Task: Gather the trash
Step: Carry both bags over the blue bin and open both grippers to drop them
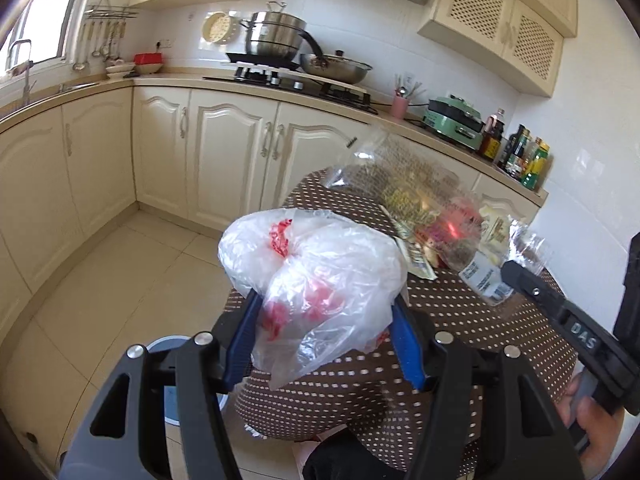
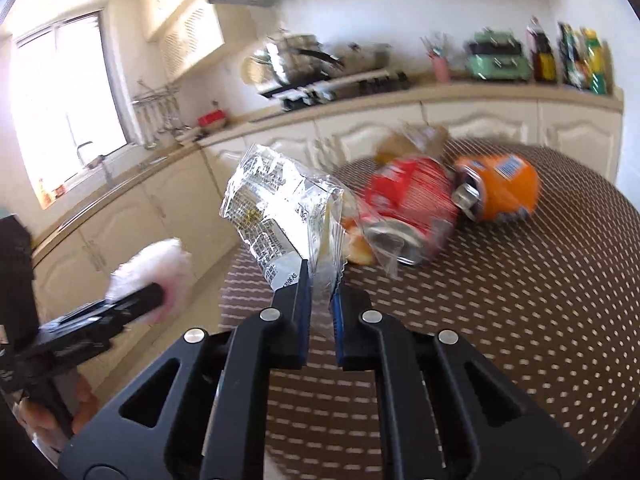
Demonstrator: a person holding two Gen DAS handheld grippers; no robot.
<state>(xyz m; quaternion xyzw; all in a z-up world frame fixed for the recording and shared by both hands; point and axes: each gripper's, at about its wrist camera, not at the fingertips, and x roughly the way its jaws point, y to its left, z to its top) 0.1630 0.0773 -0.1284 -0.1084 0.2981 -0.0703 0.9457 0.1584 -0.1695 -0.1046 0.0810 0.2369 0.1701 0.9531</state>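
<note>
My left gripper [image 1: 324,304] is shut on a crumpled white plastic bag with red print [image 1: 320,276], held above the edge of the round brown dotted table [image 1: 460,352]. My right gripper [image 2: 322,280] is shut on a clear printed wrapper [image 2: 276,204], lifted over the table [image 2: 520,320]. The right gripper also shows at the right of the left wrist view [image 1: 516,276] with the wrapper [image 1: 486,276]. On the table lie a crushed red can [image 2: 412,208], an orange can [image 2: 500,188] and clear bags of scraps [image 1: 400,176].
A grey-rimmed bin [image 1: 168,348] stands on the tiled floor below my left gripper. Cream cabinets and a counter with a stove, pots [image 1: 276,36], a green appliance [image 1: 456,120] and bottles [image 1: 528,160] run behind the table.
</note>
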